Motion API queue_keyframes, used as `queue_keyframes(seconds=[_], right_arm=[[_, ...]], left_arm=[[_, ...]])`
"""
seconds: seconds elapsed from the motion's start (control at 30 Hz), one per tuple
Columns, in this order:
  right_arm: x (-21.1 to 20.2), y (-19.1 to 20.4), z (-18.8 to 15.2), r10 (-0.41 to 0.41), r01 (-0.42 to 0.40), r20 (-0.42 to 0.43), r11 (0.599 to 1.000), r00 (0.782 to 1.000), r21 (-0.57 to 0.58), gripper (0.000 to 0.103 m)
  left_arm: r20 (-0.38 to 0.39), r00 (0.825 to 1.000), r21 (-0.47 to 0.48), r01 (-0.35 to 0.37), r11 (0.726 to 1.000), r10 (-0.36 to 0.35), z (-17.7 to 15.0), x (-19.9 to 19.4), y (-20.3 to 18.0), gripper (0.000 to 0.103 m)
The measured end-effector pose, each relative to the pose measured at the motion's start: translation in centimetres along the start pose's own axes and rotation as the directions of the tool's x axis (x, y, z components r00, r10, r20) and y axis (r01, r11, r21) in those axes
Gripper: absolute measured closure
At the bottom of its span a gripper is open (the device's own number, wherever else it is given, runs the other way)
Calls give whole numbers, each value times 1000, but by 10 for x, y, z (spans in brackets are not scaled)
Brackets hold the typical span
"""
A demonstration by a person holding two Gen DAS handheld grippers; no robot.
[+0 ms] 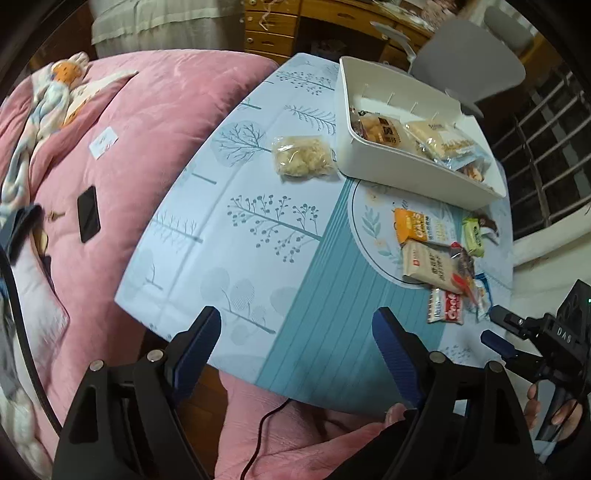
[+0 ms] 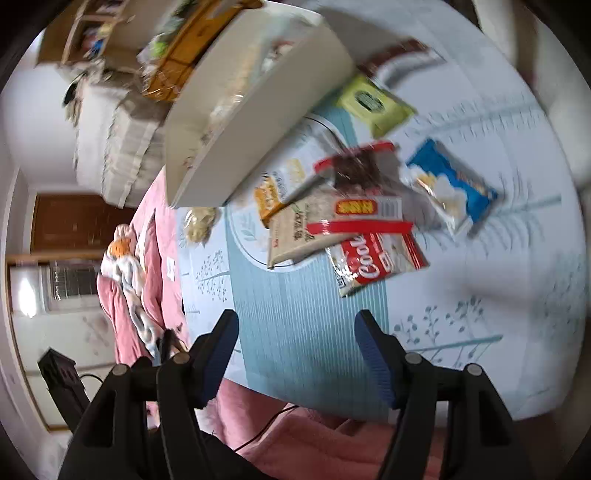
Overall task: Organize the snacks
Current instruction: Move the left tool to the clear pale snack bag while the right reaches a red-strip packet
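A white bin at the back of the table holds several snack packs. Left of the bin lies a clear bag of pale puffs. In front of it sits a loose pile: an orange pack, a beige pack, a green pack and a red cookie pack. My left gripper hangs open over the table's near part, nothing between its fingers. My right gripper is open and empty, just short of the cookie pack; a blue pack lies to the right.
A pink quilt with a black phone on it borders the table on the left. A grey chair and wooden drawers stand behind. A black cable runs below the table's near edge.
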State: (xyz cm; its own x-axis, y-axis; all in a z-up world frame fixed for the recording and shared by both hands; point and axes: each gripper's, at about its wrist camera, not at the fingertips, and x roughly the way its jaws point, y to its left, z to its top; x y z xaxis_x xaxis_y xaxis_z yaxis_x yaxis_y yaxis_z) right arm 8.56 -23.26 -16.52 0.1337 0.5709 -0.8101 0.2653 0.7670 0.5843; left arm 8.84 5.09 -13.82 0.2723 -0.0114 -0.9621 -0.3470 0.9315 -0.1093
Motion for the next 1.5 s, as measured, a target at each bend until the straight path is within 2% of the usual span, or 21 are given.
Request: queue_keyframes(seconds=[0.2,0.37,0.5,0.6,0.67,0.83,0.87,1.0,1.17,1.33,1.43,1.5], right_arm=[[14,-21,-5,5,-9,18,974,1000,226,38],[30,-32,-18,-27,-6,74,912,997,409,38],[37,-26,-29,-89,5,148,873,985,488,38],[38,-15,-35,-166,28,228,862,959,506,38],[36,-7,-38,-220,51,281,861,934,505,38],[33,8,-43,-349,127,387,860,854,495,38],[32,11,-44,-372,144,417,863,829,485,38],[31,14,-42,-415,186,505,877,757,443,38],[28,10,-35,-427,193,585,887,689,420,37],[39,17,-18,-456,258,632,887,627,384,35],[46,19,-10,-481,307,645,876,594,371,35],[52,21,-5,-493,341,648,870,581,355,35]], left_arm=[[-39,999,120,-26,992,31,33,15,3,20],[-64,997,243,-36,969,53,64,27,3,20],[-54,996,367,-47,929,72,92,34,1,20],[-56,995,439,-45,897,78,112,43,0,20],[-59,995,481,-43,876,81,123,50,-2,20],[-65,989,581,-68,811,130,148,79,-10,20],[-75,988,601,-65,796,137,153,89,-12,20],[-106,983,660,-44,750,151,165,116,-19,20],[-120,986,705,2,709,117,178,147,-28,20],[-86,995,741,29,671,52,186,171,-34,20],[-75,997,762,42,646,25,188,182,-35,20],[-81,997,769,59,637,5,190,188,-34,20]])
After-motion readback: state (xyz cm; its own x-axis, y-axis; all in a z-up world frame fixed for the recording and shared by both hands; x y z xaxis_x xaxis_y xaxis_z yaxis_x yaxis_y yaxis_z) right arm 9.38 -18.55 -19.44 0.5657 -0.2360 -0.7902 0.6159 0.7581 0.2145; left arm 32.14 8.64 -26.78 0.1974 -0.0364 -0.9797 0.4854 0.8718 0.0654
